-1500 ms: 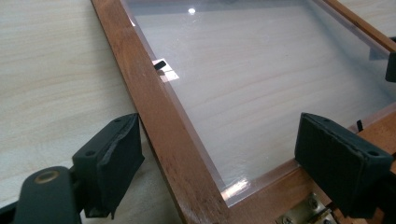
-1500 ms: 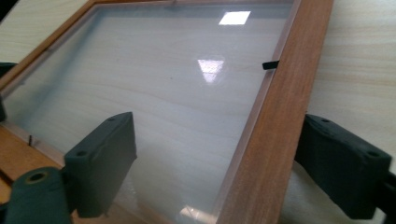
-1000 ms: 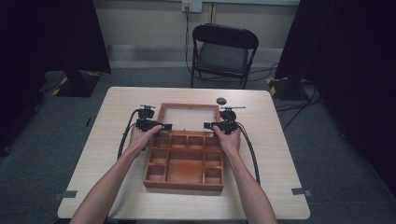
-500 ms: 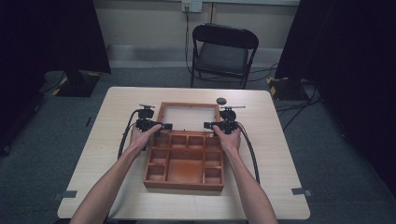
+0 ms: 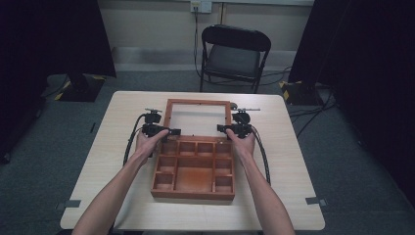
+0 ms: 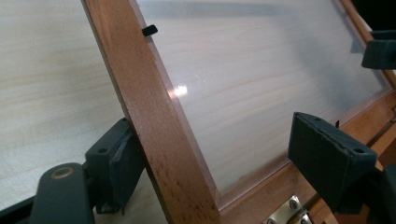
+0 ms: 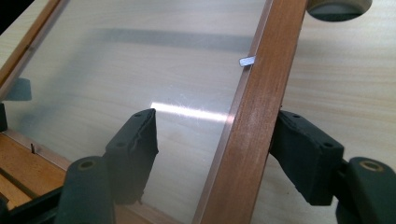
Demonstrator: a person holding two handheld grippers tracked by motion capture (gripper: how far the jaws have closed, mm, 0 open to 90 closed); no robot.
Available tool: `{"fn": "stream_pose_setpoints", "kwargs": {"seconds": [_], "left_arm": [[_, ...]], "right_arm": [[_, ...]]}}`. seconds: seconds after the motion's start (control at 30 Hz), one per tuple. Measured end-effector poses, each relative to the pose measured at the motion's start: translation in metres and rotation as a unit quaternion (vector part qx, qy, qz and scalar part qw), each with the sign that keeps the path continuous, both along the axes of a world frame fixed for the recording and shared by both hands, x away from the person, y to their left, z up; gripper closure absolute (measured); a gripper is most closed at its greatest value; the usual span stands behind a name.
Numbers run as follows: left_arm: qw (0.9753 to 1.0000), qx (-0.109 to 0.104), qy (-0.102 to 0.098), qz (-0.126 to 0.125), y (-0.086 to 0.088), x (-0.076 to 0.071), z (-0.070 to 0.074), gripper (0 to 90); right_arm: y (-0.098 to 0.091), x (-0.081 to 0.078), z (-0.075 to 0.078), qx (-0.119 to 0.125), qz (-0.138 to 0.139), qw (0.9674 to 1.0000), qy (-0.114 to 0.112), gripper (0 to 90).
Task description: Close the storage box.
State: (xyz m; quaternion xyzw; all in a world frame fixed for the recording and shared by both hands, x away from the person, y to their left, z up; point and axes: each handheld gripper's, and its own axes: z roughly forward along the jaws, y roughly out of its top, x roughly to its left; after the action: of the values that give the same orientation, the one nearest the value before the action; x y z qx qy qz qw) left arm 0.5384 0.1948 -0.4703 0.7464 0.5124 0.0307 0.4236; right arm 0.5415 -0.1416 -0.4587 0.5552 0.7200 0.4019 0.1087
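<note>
A wooden box [image 5: 194, 169] with many small compartments sits open in the middle of the bench [image 5: 98, 161], its glass-paned lid [image 5: 198, 117] folded back flat on the far side. The left claw [image 5: 172, 131] straddles the lid's left frame rail near the hinge; in the left gripper view the rail [image 6: 154, 126] runs between its jaws, the outer pad against the wood and the inner pad off it, over the glass. The right claw [image 5: 221, 129] straddles the right rail [image 7: 243, 140] the same way: the outer pad touches the wood, the inner pad hangs above the pane with a gap. Both claws have just been closing on the rails, and neither yet pinches from both sides. A brass hinge [image 6: 290, 215] shows at the lid's near corner. A small round object [image 7: 338, 7] lies on the bench just beyond the right rail. A folding chair [image 5: 234, 54] stands behind the bench.
</note>
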Motion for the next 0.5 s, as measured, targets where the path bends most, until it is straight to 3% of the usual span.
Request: {"fn": "stream_pose_setpoints", "kwargs": {"seconds": [0.07,0.17,0.5], "left_arm": [[0.9999,0.008,-0.006,-0.002,-0.001,-0.001,0.003,20.5],[0.9997,0.022,-0.011,-0.008,0.0,-0.002,0.008,22.7],[0.9988,0.022,-0.044,-0.003,0.005,-0.011,0.025,32.1]], "right_arm": [[0.001,-0.002,0.003,-0.008,0.001,0.9999,-0.009,32.3],[-0.002,-0.004,0.008,0.0,0.002,0.9999,-0.016,35.3],[-0.01,-0.015,0.029,0.033,0.014,0.9986,-0.039,37.4]]}}
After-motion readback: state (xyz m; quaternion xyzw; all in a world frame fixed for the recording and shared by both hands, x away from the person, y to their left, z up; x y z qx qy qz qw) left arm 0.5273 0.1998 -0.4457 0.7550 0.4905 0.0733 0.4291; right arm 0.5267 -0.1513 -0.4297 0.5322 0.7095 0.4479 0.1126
